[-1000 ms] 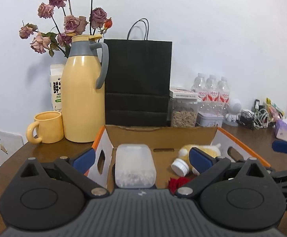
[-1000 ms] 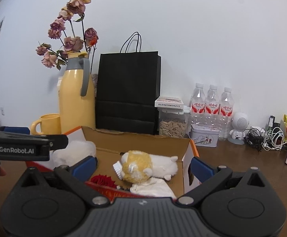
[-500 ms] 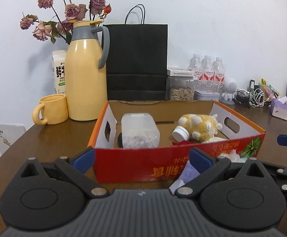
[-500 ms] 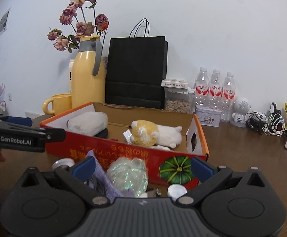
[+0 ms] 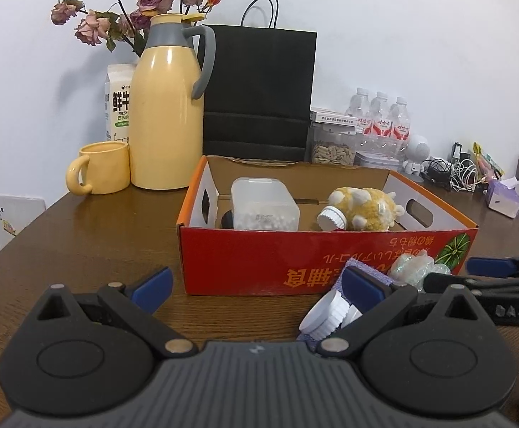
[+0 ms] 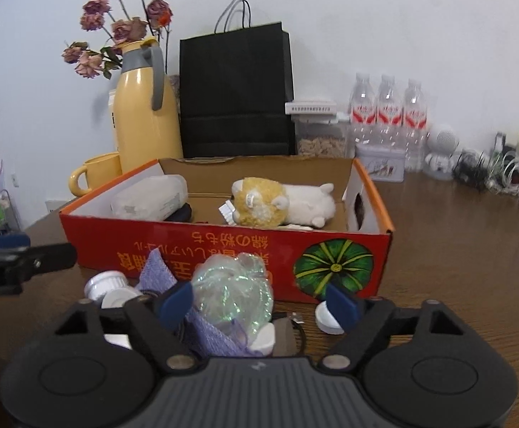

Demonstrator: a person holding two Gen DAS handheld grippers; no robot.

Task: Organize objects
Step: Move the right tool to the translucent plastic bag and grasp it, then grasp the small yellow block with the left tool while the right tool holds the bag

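A red cardboard box (image 5: 259, 249) (image 6: 116, 235) stands open on the brown table. In it lie a clear lidded container (image 5: 264, 203), a yellow and white plush toy (image 6: 280, 201) and a white-capped bottle (image 5: 332, 217). In front of the box sit an iridescent crinkly bundle (image 6: 230, 289) (image 5: 416, 267), a purple cloth (image 6: 157, 273) and white caps (image 5: 325, 315). My right gripper (image 6: 259, 303) straddles the bundle. Its jaws are closing; the left pad is at the bundle and the right pad stands apart from it. My left gripper (image 5: 257, 287) is open and empty, low before the box.
Behind the box stand a yellow thermos jug (image 5: 168, 117), a yellow mug (image 5: 102, 173), a black paper bag (image 5: 259, 89), a seed jar (image 5: 332, 144) and water bottles (image 6: 387, 107). Cables (image 5: 452, 174) and a tissue pack (image 5: 507, 198) lie at the far right.
Both grippers drew back from over the box and sank to table level in front of it. The right jaws narrowed around the iridescent bundle.
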